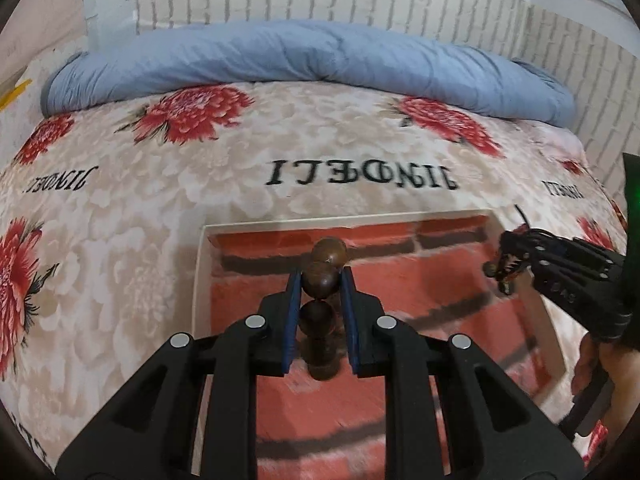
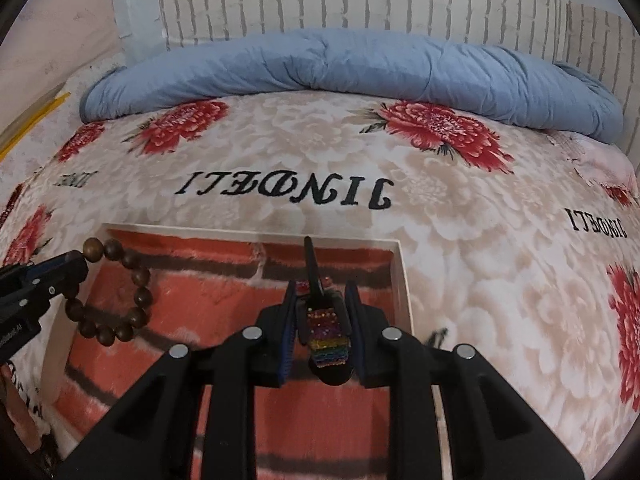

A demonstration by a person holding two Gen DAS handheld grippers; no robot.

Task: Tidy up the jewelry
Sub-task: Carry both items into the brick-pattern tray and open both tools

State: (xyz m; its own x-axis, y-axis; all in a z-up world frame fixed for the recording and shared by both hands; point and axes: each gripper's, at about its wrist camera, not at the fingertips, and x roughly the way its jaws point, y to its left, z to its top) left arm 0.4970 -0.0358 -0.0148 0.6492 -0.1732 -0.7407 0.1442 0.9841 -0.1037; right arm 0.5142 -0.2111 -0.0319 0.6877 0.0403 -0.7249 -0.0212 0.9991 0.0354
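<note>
Big bed with cream blanket, red flowers (image 2: 440, 240); rolled blue quilt (image 2: 340, 64) at far end by wall. On bed, shallow white-rimmed tray with red brick-pattern lining (image 2: 256, 272), likely the home for jewelry. Left tongs (image 1: 320, 280) clenched on brown wooden bead bracelet (image 2: 120, 292); loop hangs over tray, probably ready to drop in. Right tongs (image 2: 322, 304) clenched on black hair clip with rainbow sparkles (image 2: 326, 340), also above tray, sides pinched so it won't slip.
</note>
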